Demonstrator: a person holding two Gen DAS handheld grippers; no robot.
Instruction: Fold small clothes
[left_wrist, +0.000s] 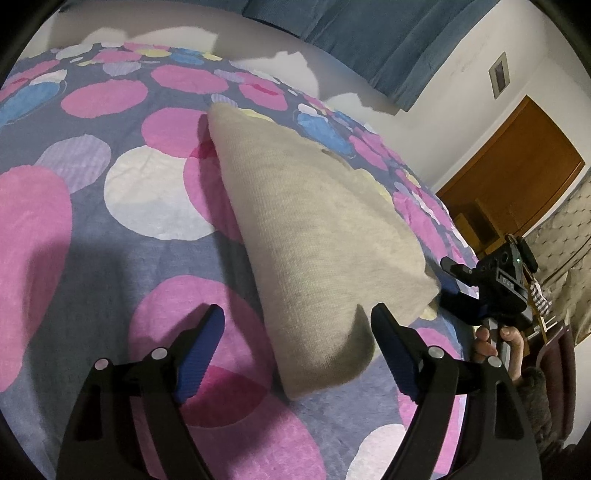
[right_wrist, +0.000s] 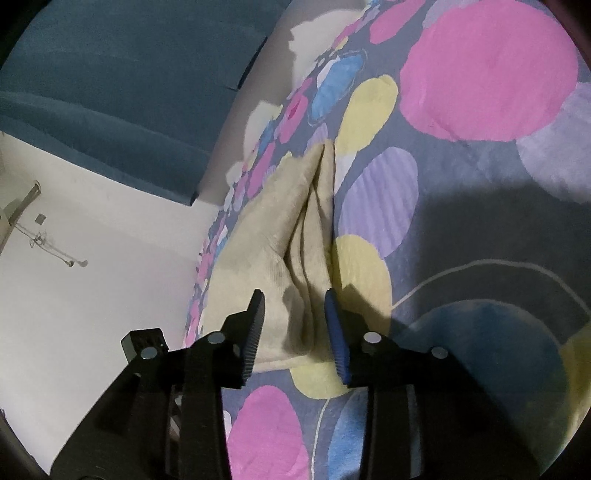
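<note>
Left wrist view shows the beige knit garment (left_wrist: 317, 236) lying folded on the dotted bedspread (left_wrist: 74, 229), a long wedge that narrows toward the far end, its thick rounded fold edge just ahead of the left gripper (left_wrist: 297, 350). That claw is released, its 2 blue-padded jaws spread wide with nothing between them, the right-hand jaw close beside the garment's near corner. Further right, the right gripper (left_wrist: 480, 291) sits at the garment's other near corner, the person's hand (left_wrist: 498, 343) wrapped round its handle. Right wrist view looks down the layered side of the garment (right_wrist: 295, 236), where 2 or 3 soft plies stack like pages; the right gripper (right_wrist: 295, 325) is also released, jaws straddling those layers without pinching them. I judge the step in hand is taking hold for the next fold. To do it well, each claw should bite all the plies together near the corners, low against the bed, so no layer slips out and the edges stay aligned. The cloth looks fuzzy and thick, finely ribbed, likely springy; the bedspread (right_wrist: 480, 221) is fleecy with pink, blue, yellow and lilac circles, and may drag on it.
</note>
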